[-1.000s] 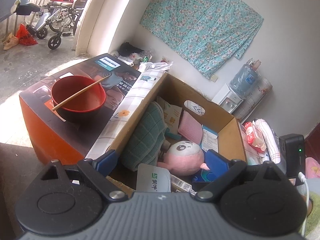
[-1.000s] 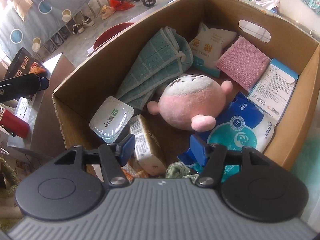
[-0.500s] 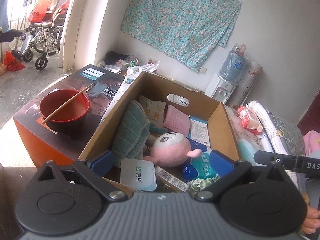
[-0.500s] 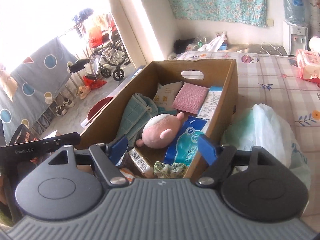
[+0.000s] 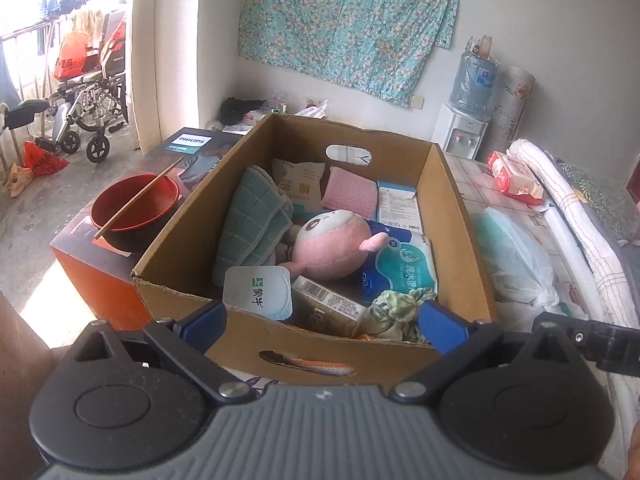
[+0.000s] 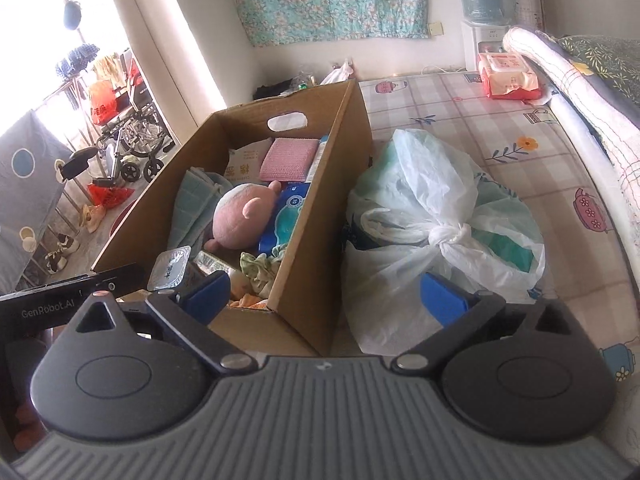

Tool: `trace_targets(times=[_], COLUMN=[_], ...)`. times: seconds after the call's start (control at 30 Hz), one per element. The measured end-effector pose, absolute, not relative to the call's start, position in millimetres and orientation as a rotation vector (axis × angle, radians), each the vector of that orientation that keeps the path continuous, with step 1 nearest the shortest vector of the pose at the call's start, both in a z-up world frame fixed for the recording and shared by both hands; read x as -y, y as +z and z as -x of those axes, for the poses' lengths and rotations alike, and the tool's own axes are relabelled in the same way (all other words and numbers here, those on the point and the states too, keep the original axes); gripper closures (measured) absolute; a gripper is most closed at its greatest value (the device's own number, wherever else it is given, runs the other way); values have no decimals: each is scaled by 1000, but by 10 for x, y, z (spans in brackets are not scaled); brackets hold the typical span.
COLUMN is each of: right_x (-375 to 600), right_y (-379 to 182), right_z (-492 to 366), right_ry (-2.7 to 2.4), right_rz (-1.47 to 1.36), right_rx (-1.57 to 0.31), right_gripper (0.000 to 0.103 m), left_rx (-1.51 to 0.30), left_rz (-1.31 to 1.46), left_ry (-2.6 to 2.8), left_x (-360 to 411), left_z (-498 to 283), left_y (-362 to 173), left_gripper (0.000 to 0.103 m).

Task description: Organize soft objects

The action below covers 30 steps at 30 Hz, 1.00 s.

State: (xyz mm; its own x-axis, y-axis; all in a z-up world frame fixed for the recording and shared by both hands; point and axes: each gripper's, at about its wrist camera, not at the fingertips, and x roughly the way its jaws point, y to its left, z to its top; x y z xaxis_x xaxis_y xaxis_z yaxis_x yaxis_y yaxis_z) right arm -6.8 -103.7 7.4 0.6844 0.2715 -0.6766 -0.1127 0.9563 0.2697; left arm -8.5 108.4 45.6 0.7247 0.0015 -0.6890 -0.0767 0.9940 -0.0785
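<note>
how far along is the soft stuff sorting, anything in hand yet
Looks done: the pink plush toy, green towel and pink cloth already lie in the cardboard box.
In hand: nothing. The left gripper and right gripper are both open and empty, short of the box.
Possibly left: the knotted white plastic bag sits on the mattress beside the box.

The pink plush toy (image 5: 330, 245) hides part of the blue wipes pack (image 5: 404, 268) and the green towel's (image 5: 250, 222) lower edge. The small print on the white leaflet box (image 5: 398, 205) is too small to read. The cardboard box's (image 6: 316, 240) wall hides the knotted plastic bag's (image 6: 432, 216) near side.
</note>
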Motion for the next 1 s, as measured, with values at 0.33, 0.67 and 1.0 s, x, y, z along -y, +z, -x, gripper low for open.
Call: trace_targets(times=[0.33, 0.67, 1.0], right_x=[897, 898, 866], right_y=[71, -43, -81], right_z=[93, 8, -54], right_ry=[238, 227, 222], right_rz=[-140, -136, -121], right_rx=[-810, -848, -867], right_gripper=[1, 1, 1], left_rx=[-850, -847, -870], left_rz=[48, -1, -6], left_ry=[39, 66, 81], left_x=[-914, -859, -867], left_z=[107, 87, 34], left_y=[382, 430, 401], left_gripper=[0, 0, 1])
